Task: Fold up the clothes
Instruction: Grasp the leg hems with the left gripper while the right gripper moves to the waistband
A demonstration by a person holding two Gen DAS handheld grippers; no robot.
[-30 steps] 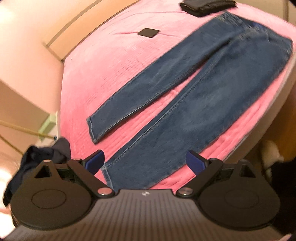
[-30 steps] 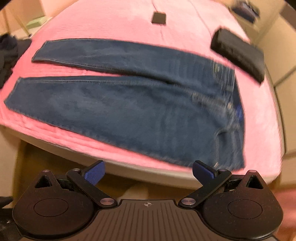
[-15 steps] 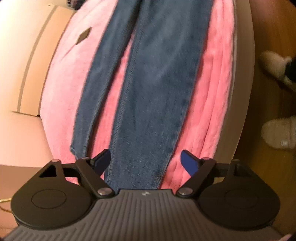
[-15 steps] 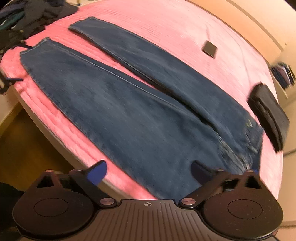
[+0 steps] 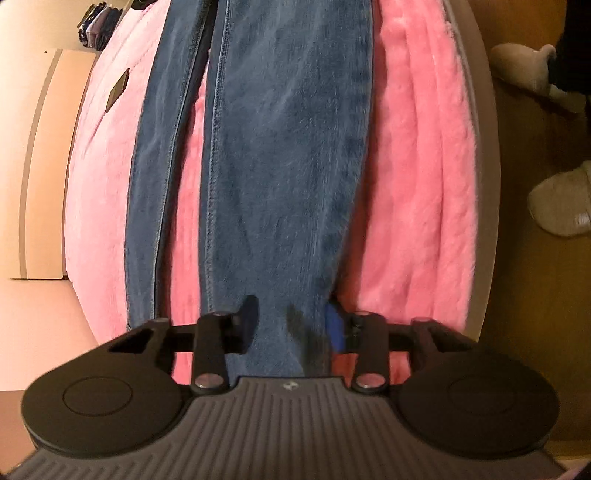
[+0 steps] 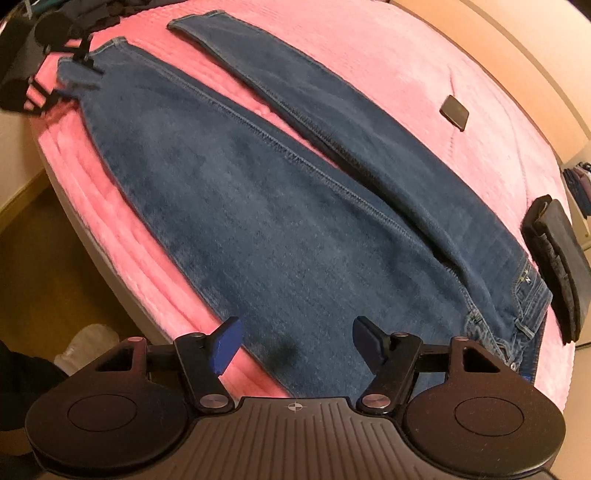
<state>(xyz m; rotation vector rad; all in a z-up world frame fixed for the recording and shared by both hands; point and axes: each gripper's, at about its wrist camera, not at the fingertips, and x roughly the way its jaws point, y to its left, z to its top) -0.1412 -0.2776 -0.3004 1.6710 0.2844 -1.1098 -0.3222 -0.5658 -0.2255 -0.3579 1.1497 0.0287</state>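
While the jeans lie flat on the pink blanket with both legs spread apart, the left gripper sits at the hem of the near leg, jaws apart with the cuff between them; whether the pads touch denim I cannot tell. Left wrist view looks up the length of that leg, second leg just beside it on the left, pink showing between. Only this view shows two pale slippers on the wood floor by the bed edge. Right gripper hovers over the thigh part of the near leg near the bed edge, jaws wide apart, holding nothing. Only the right wrist view shows the waistband at far right, a dark folded garment just beside it, and the left gripper small at top left by the cuff. Small dark flat square lies on the blanket beyond the far leg, seen in both views. Dark clothes pile past the hems
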